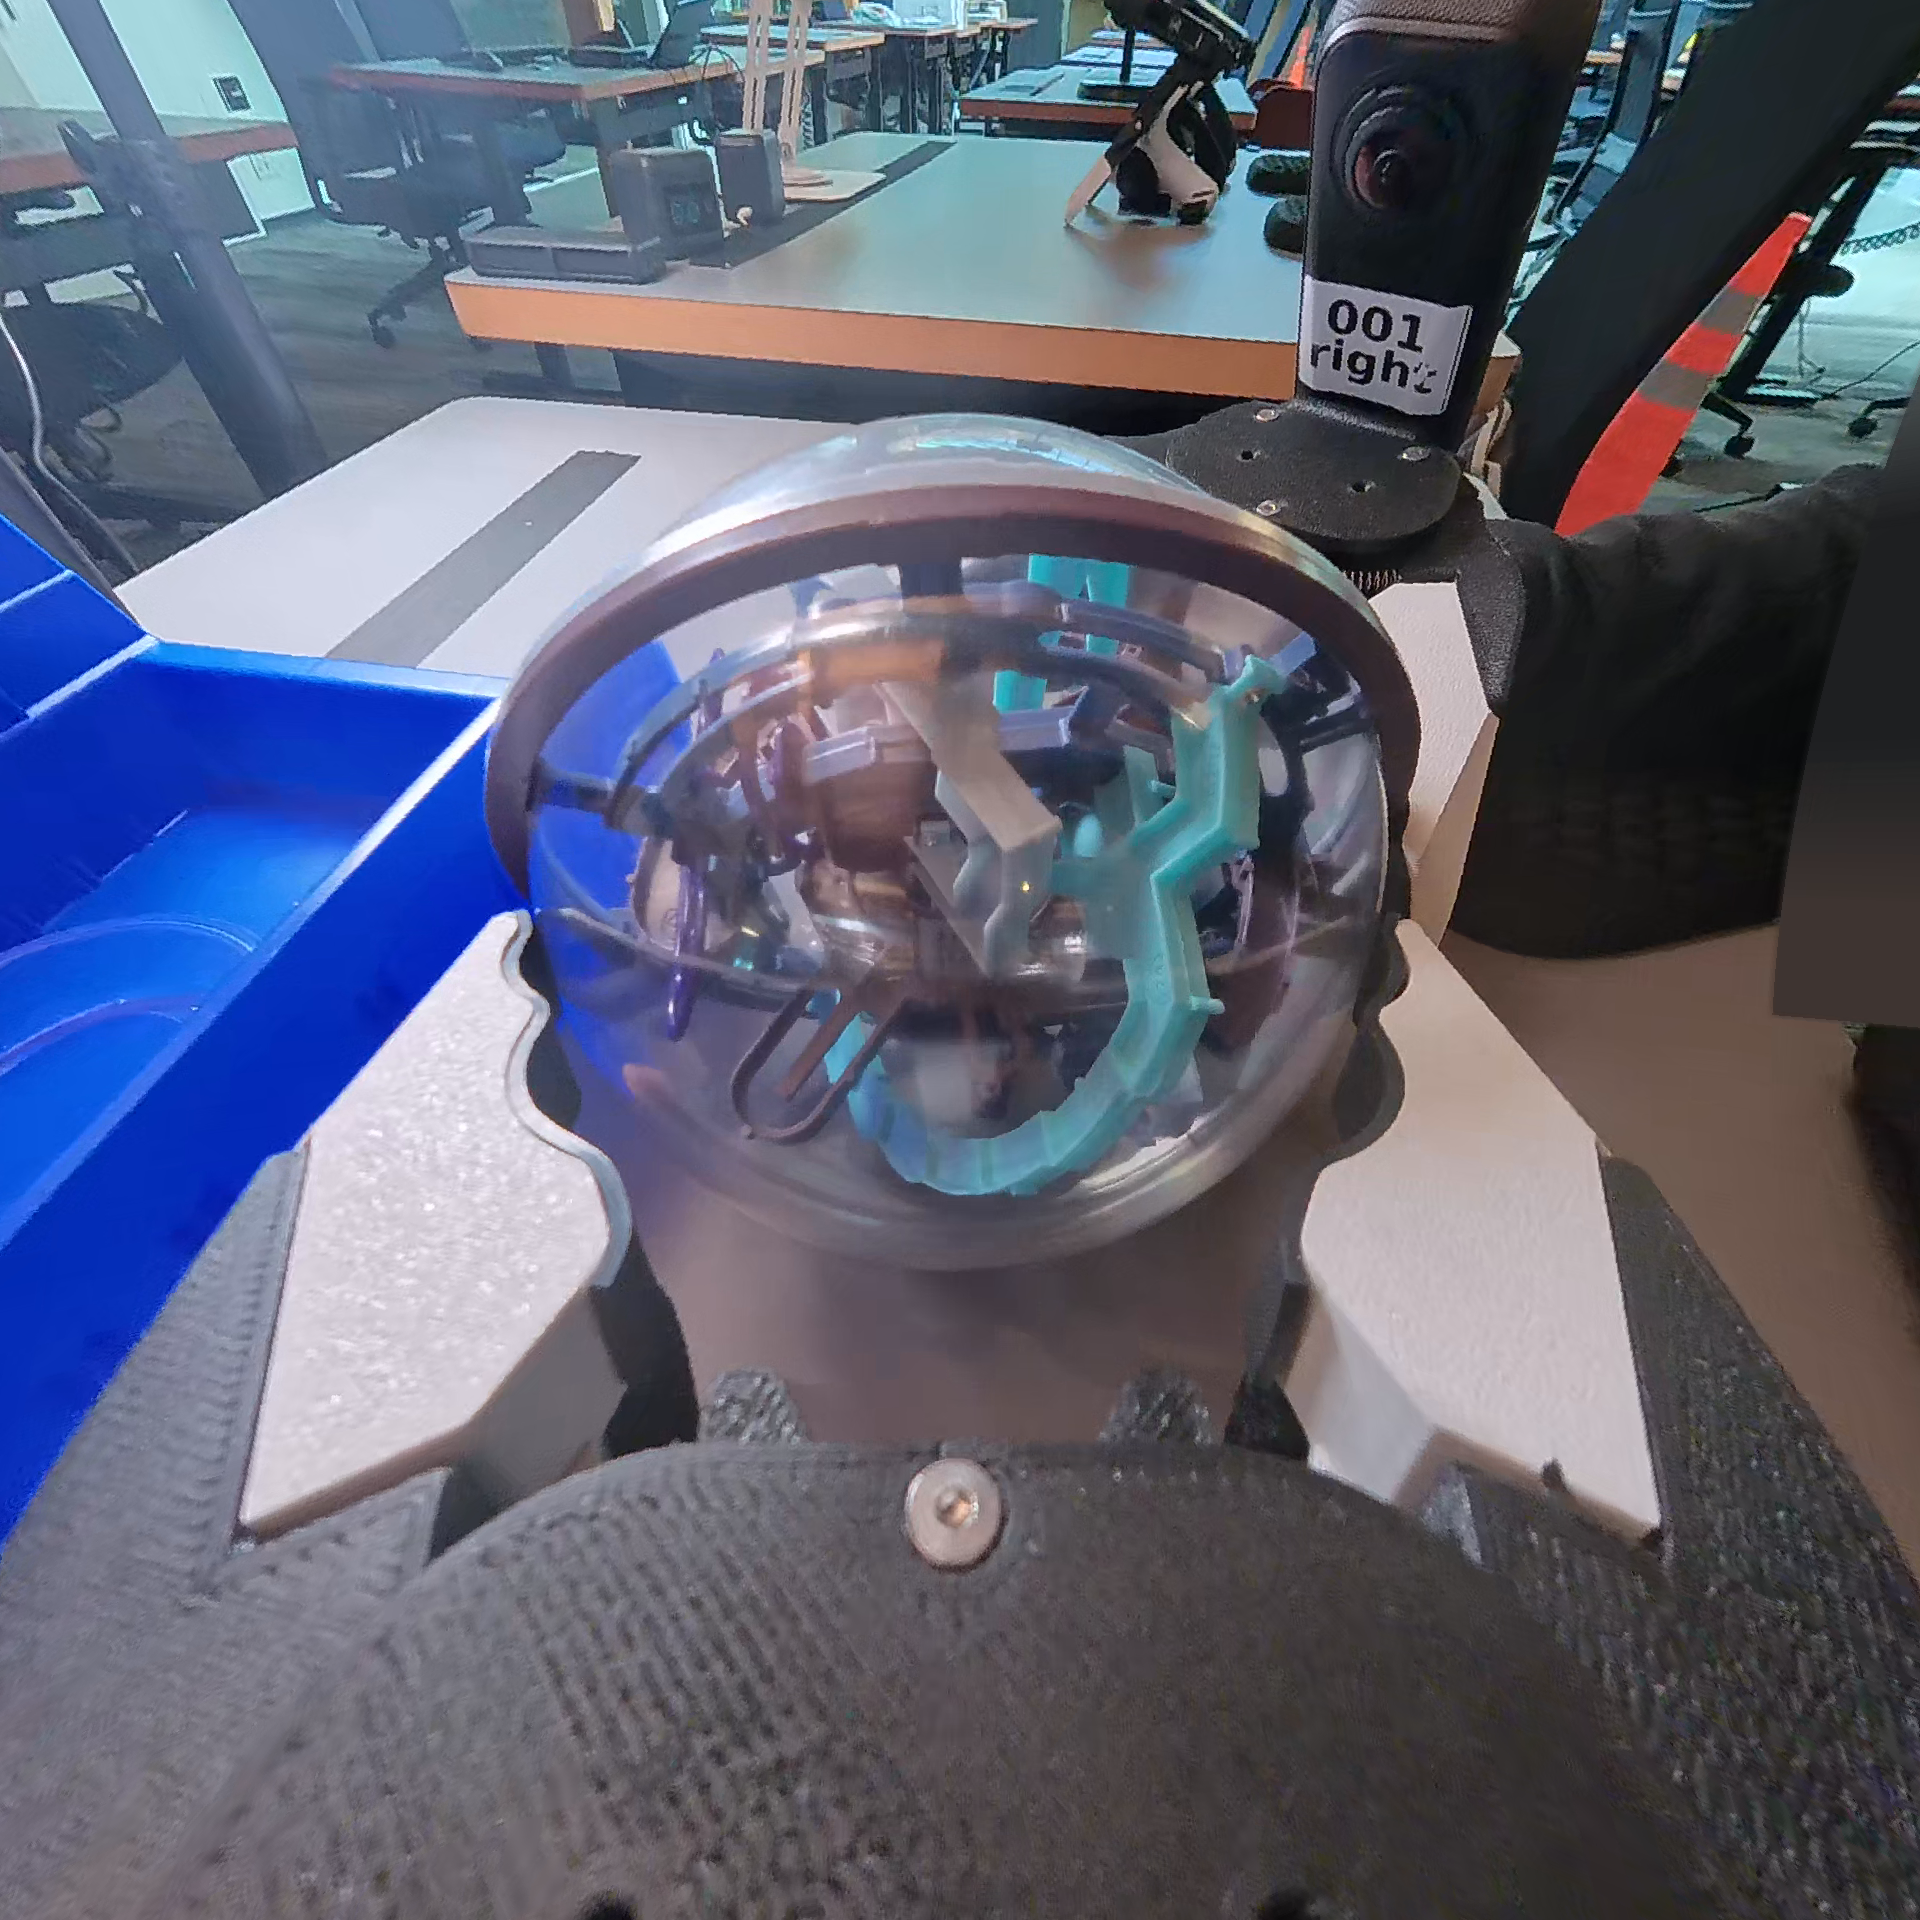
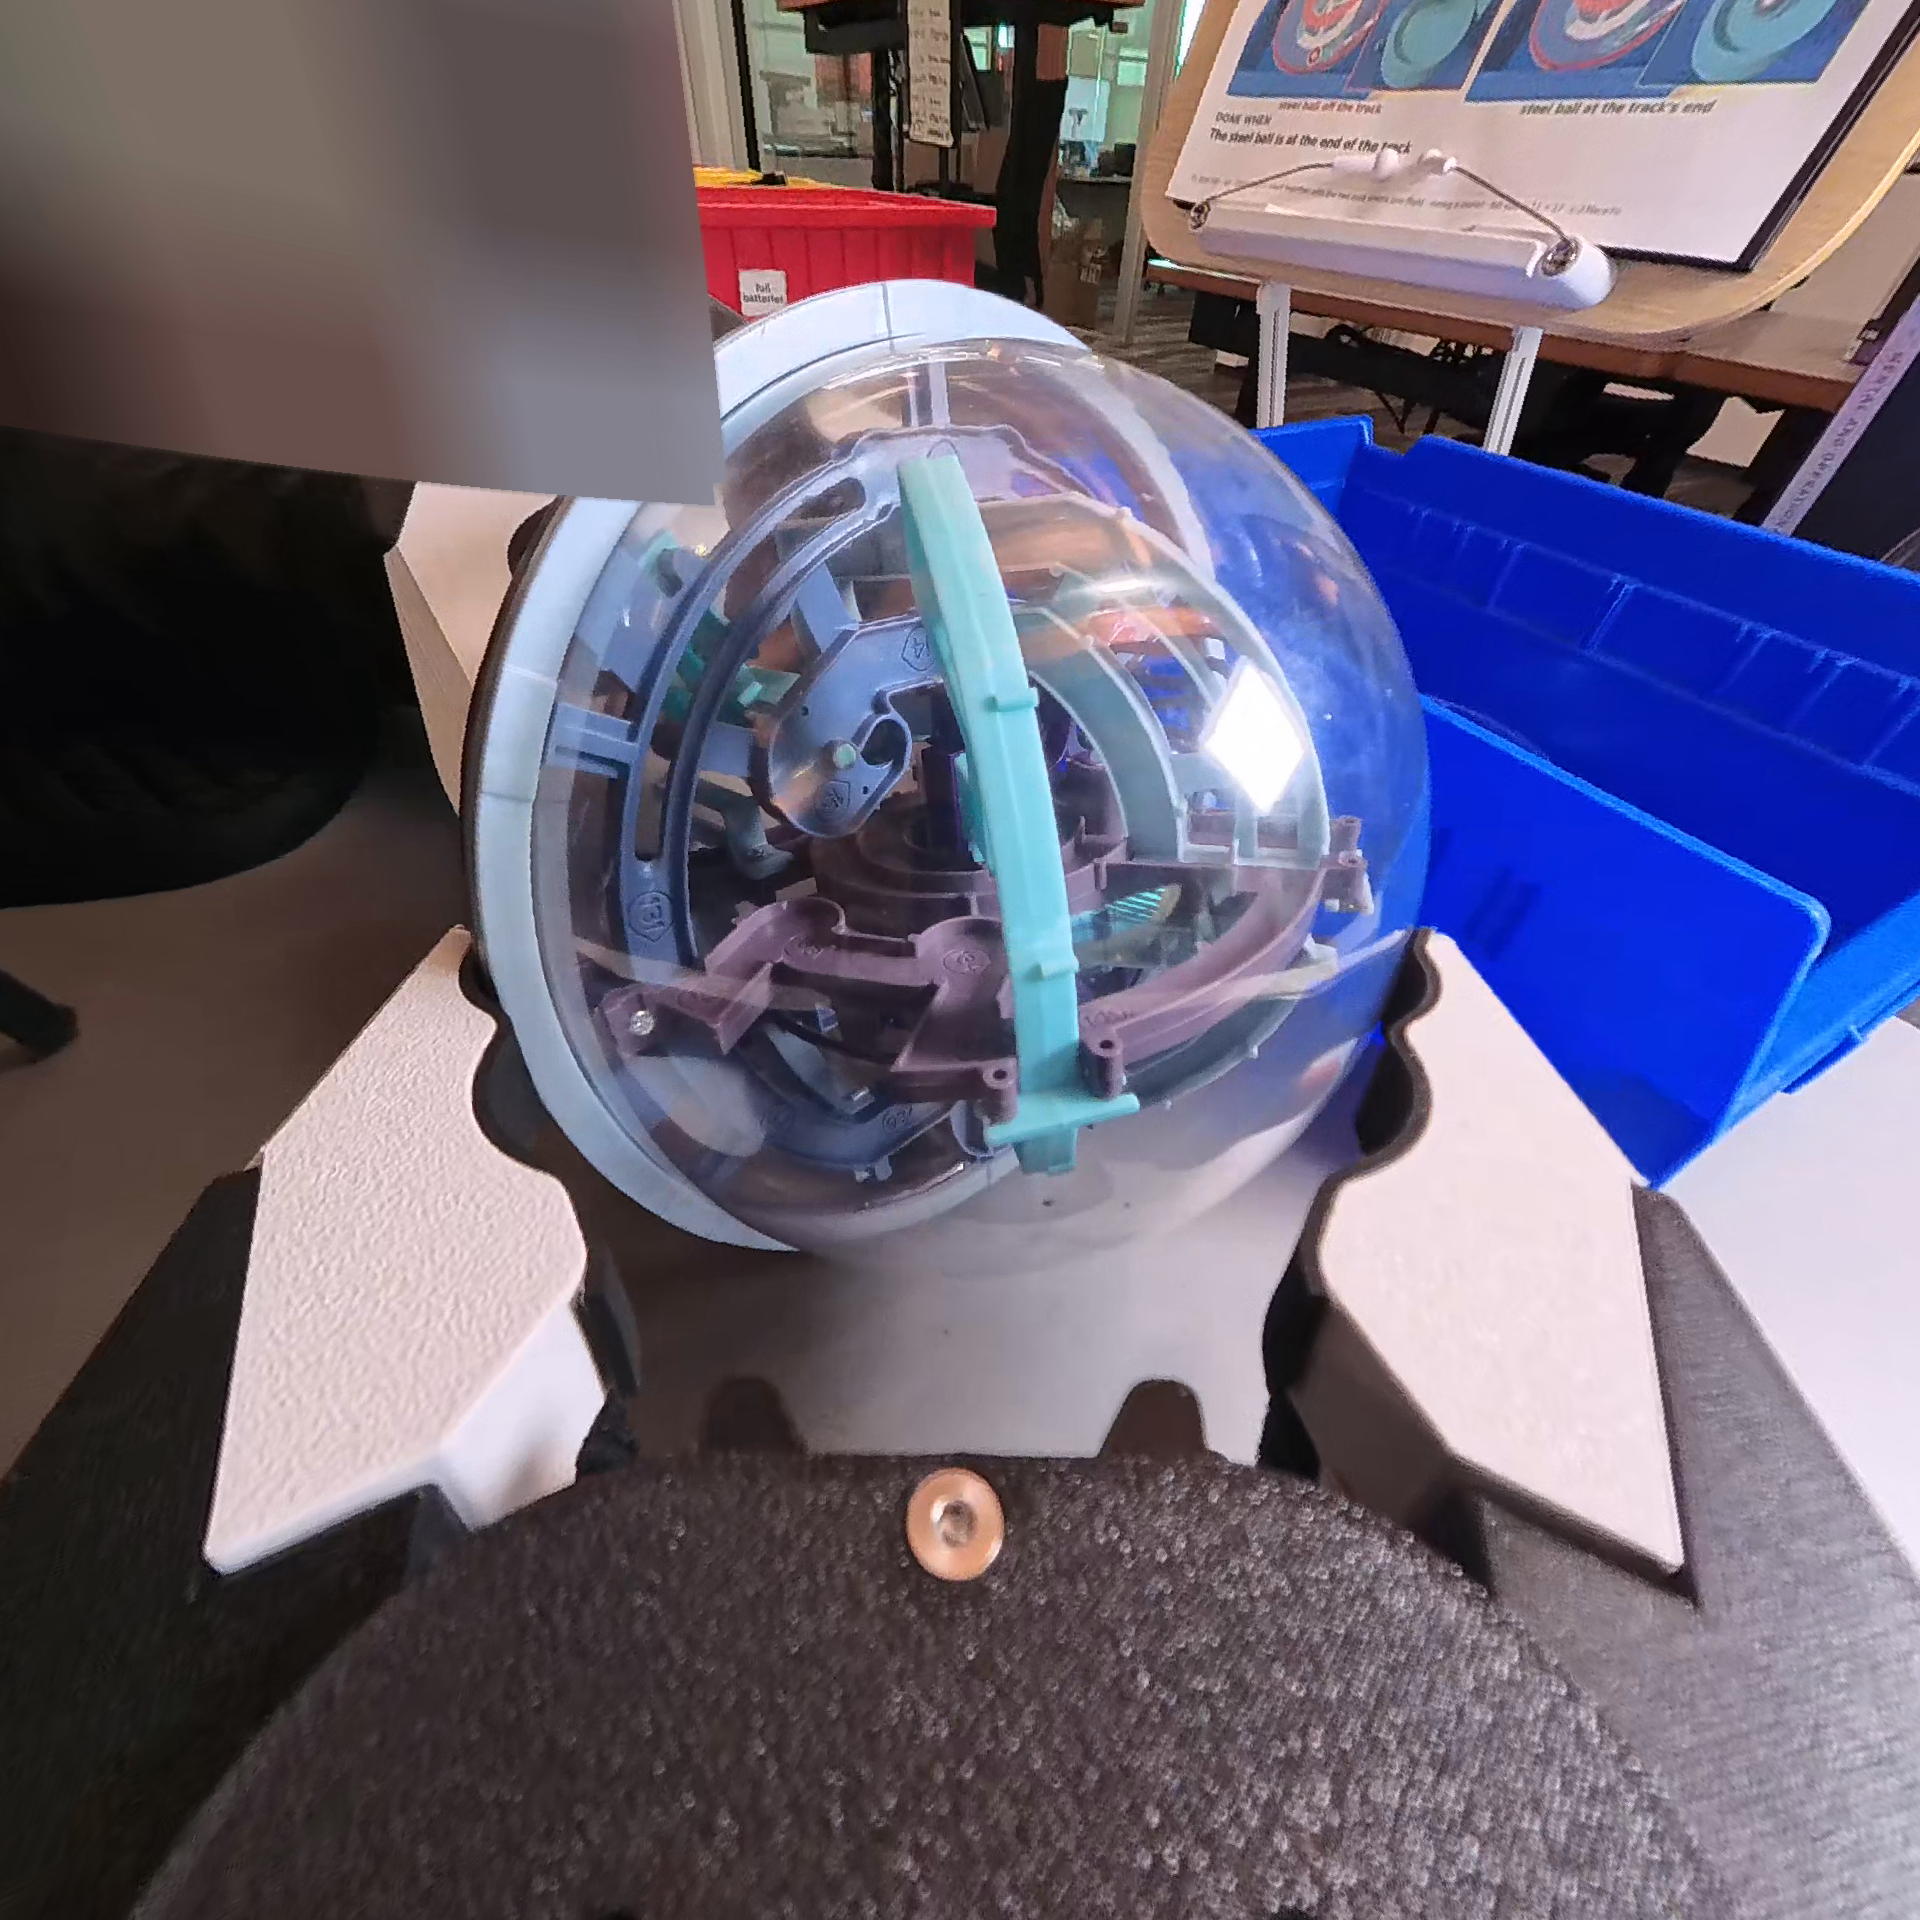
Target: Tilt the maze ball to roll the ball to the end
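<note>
Gripping the maze ball (image 1: 956,852) from opposite sides, the two grippers hold it between them over the pale table (image 1: 416,488), with the blue bin (image 1: 208,831) just beside it. The left gripper (image 1: 961,997) has its pale fingers (image 1: 436,1195) pressed against the clear shell on either side, so it is closed on the globe; the right gripper (image 2: 945,997) does the same from the far side, its fingers (image 2: 416,1195) cupping the lower curve. Seen from the left wrist view, the right gripper's body and camera rise behind the globe at the far right. Whether the globe rests on the table or hangs just above it cannot be told. The dark band around its middle stands steeply tilted, and the teal track (image 2: 987,779) arcs across the near face in the right wrist view. A small shiny bead (image 2: 642,1023) sits at the left end of a purple track (image 2: 831,977), which may be the steel ball, though that is not certain. The tilting step looks to be in hand, with the run not yet finished. Next comes a slow, shared roll of both wrists, keeping the squeeze even so the smooth shell does not slip, and coaxing the ball gently along its channel without tipping it over the edge.
</note>
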The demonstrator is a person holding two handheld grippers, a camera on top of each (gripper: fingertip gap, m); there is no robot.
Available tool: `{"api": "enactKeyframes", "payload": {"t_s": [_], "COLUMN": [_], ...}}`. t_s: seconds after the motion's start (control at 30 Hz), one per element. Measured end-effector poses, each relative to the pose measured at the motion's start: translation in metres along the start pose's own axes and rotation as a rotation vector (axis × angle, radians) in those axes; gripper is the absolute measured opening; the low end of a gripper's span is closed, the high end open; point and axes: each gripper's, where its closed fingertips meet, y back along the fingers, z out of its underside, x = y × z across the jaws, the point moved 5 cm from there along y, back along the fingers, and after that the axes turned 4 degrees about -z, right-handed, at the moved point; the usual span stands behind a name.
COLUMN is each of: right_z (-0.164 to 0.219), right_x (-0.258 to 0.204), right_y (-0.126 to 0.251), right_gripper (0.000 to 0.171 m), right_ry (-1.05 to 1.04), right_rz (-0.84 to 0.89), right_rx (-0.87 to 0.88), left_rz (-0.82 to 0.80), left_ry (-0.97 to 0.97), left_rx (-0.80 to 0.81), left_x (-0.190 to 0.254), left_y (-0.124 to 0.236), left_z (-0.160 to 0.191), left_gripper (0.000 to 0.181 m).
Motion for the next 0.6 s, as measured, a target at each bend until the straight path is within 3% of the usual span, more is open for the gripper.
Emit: {"api": "enactKeyframes", "payload": {"t_s": [0.03, 0.6], "right_z": [0.000, -0.002], "right_x": [0.000, -0.008], "right_y": [0.000, -0.009], "right_gripper": [0.159, 0.159], "right_ry": [0.004, -0.067], "right_rz": [0.001, -0.076], "right_rx": [0.001, 0.062], "left_rz": [-0.002, -0.053], "left_ry": [-0.009, -0.169], "left_rx": [0.006, 0.090], "left_x": [0.000, 0.009], "left_y": [0.000, 0.015], "left_z": [-0.001, -0.038], "left_gripper": [0.148, 0.146]}}
